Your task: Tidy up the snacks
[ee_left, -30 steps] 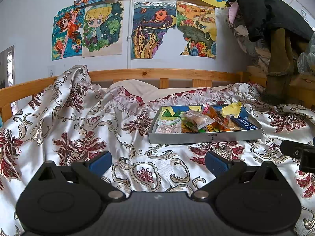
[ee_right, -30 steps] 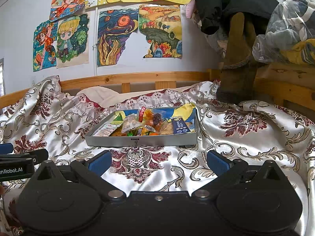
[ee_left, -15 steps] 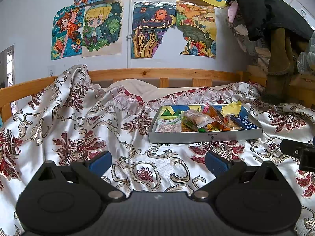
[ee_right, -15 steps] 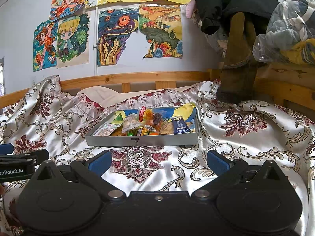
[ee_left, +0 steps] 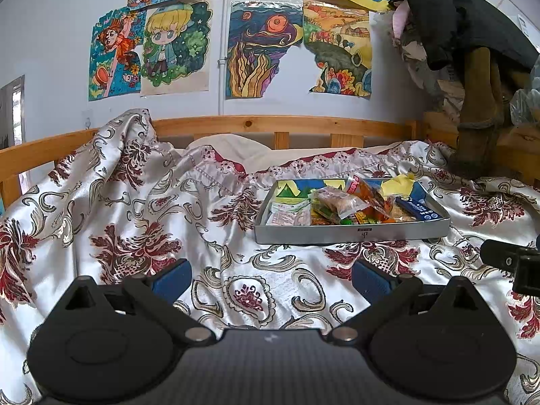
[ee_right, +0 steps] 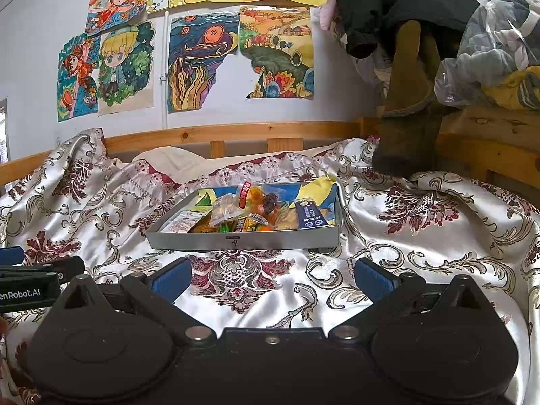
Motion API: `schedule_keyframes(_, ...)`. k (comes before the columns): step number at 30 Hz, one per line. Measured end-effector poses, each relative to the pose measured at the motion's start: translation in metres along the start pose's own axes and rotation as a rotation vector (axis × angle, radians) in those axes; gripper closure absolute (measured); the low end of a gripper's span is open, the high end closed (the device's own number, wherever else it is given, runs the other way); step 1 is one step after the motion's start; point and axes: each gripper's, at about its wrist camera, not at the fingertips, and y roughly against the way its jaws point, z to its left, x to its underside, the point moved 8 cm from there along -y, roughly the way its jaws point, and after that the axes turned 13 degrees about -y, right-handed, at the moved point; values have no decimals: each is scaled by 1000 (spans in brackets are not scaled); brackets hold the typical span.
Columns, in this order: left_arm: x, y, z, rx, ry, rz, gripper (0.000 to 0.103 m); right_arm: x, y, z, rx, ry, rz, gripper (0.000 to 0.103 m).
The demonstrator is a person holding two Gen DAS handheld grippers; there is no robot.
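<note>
The left gripper (ee_left: 268, 278) hung low over the bedspread (ee_left: 141, 222) with its blue-padded fingers spread wide and nothing between them, and the right gripper (ee_right: 270, 278) was held just the same, jaws wide and empty, beside it. Both pointed toward the grey tray (ee_right: 243, 240), which sat flat on the quilt ahead of them, nearer the right gripper's centre line and off to the right of the left one's. The snacks (ee_right: 249, 211) all lay inside the tray in a loose heap of wrapped packets, with a blue packet (ee_right: 308, 217) at the right end and a pale flat sachet (ee_left: 290, 214) at the left; none showed on the bedspread outside it. That fitted either snacks already gathered or a jumble waiting to be sorted, so the stage could not be settled. Any pick from that heap would have called for a steep approach and a close on a single packet's edge, since the crinkly wrappers overlapped and would likely drag neighbours. The tray's low front wall (ee_left: 351, 234) stood between the fingers and the contents. Open quilt lay to the left and in front; on the right hung clothes (ee_right: 408, 101), and the wooden rail (ee_left: 270, 125) closed off the back.
</note>
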Motion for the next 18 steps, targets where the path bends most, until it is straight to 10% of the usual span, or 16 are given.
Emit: schedule_keyframes(18, 3, -1, -1, 1, 7, 8, 0, 0, 0, 0, 0, 0, 2, 1)
